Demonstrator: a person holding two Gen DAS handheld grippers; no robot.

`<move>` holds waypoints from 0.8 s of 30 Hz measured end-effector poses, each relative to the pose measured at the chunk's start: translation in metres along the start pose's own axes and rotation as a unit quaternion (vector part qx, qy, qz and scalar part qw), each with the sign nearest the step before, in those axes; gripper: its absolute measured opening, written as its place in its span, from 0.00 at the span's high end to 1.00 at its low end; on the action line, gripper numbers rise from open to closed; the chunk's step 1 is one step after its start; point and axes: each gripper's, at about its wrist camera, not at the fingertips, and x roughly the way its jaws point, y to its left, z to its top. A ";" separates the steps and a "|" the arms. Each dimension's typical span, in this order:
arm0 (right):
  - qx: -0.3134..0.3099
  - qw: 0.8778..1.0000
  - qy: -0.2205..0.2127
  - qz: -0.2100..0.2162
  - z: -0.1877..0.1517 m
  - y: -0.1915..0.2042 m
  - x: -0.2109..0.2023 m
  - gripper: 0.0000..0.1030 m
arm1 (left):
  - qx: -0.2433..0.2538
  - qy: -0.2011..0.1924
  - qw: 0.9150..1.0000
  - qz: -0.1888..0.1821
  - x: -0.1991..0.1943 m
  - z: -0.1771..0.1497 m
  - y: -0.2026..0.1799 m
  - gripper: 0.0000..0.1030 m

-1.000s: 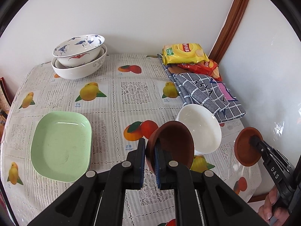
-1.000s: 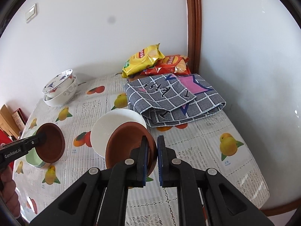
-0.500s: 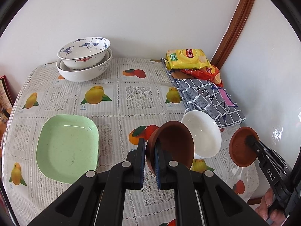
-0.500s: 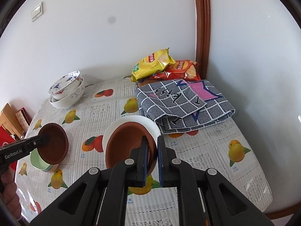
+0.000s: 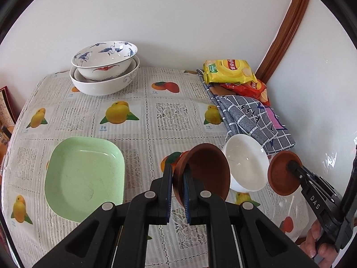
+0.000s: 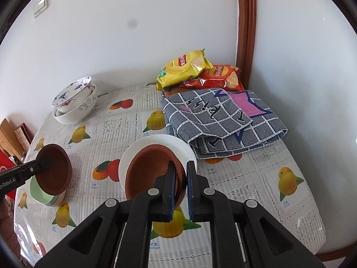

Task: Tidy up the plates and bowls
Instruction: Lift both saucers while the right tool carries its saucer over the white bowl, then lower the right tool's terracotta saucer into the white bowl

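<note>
Two chip bags (image 6: 183, 69) behind a folded checked cloth (image 6: 223, 120) on the fruit-print tablecloth (image 5: 169, 116)

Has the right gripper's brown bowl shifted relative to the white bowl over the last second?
Cannot tell: the right gripper keeps its brown bowl in front of the white bowl; the camera itself moves.

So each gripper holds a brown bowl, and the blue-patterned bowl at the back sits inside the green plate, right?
Not quite. In the left wrist view, the blue-patterned bowl sits nested in a larger white bowl; the green plate lies apart. Each gripper does hold a brown bowl.
</note>
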 end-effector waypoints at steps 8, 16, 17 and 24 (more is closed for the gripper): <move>-0.002 1.000 0.011 -0.004 0.005 0.006 0.016 0.91 | -0.006 0.006 1.000 -0.001 0.012 0.007 0.008 0.91; -0.009 1.000 0.028 -0.009 0.007 0.011 0.037 0.91 | -0.006 0.010 1.000 0.001 0.027 0.011 0.013 0.91; -0.011 0.999 0.031 -0.009 0.007 0.011 0.040 0.91 | -0.008 0.013 1.000 0.000 0.030 0.012 0.015 0.91; -0.014 0.999 0.045 -0.013 0.007 0.012 0.058 0.91 | -0.013 0.024 1.000 0.001 0.045 0.015 0.018 0.91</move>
